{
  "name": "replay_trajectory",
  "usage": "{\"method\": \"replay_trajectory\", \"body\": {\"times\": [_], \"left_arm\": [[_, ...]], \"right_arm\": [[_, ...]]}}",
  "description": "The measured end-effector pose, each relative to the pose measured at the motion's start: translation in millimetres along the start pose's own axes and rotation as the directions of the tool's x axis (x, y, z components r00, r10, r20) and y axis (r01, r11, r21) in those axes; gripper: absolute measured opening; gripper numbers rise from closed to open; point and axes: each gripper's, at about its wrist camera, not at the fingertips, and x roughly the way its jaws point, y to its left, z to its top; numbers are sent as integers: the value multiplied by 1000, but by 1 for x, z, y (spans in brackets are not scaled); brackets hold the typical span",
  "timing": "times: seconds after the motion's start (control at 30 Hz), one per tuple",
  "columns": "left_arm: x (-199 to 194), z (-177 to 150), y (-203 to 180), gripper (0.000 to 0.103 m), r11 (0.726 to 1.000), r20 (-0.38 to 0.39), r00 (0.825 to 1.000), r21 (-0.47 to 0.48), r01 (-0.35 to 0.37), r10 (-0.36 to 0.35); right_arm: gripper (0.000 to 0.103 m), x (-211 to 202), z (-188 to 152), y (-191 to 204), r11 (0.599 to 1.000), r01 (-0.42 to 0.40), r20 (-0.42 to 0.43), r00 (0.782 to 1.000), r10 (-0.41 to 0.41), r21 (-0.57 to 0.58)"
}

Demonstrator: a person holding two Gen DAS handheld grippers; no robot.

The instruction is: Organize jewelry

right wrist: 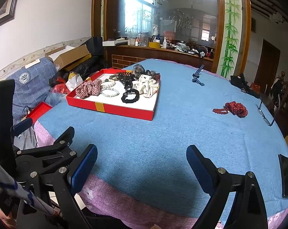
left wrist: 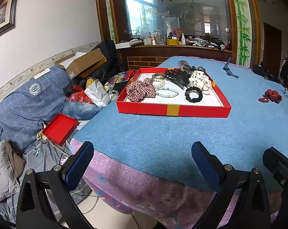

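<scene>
A red tray (left wrist: 144, 109) (right wrist: 124, 110) with a white floor sits on the blue tablecloth. It holds a plaid scrunchie (left wrist: 140, 91), pearl bracelets (left wrist: 167, 92), a black scrunchie (left wrist: 194, 94), a white dotted scrunchie (left wrist: 200, 81) and a black claw clip (left wrist: 177, 76). A red bead bracelet (right wrist: 220, 111) and a red dotted scrunchie (right wrist: 236, 108) lie on the cloth to the right. A blue striped hair tie (right wrist: 197, 76) lies farther back. My left gripper (left wrist: 142, 164) and right gripper (right wrist: 142, 166) are open and empty near the table's front edge.
A black phone (right wrist: 286, 175) lies at the table's right edge, and glasses (right wrist: 264, 114) lie beyond the red scrunchie. A red box lid (left wrist: 60, 128) rests on the cluttered sofa to the left. A wooden counter with bottles stands behind the table.
</scene>
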Motion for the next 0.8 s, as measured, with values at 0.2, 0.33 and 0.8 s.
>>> {"method": "replay_trajectory", "body": {"times": [0.2,0.33,0.8], "left_arm": [[0,1,0,102,1000,0,1000,1,-2,2],[0,1,1,102,1000,-3,1000,-5,-1,1],[0,0,2,102,1000,-2,1000,-2,-3,3]], "right_arm": [[97,1,0,1,1000,1,-2,1000,-1,-1],[97,1,0,1,1000,0,-3,1000,0,-1],[97,1,-1,2,1000,0,-7,1000,0,0]]}}
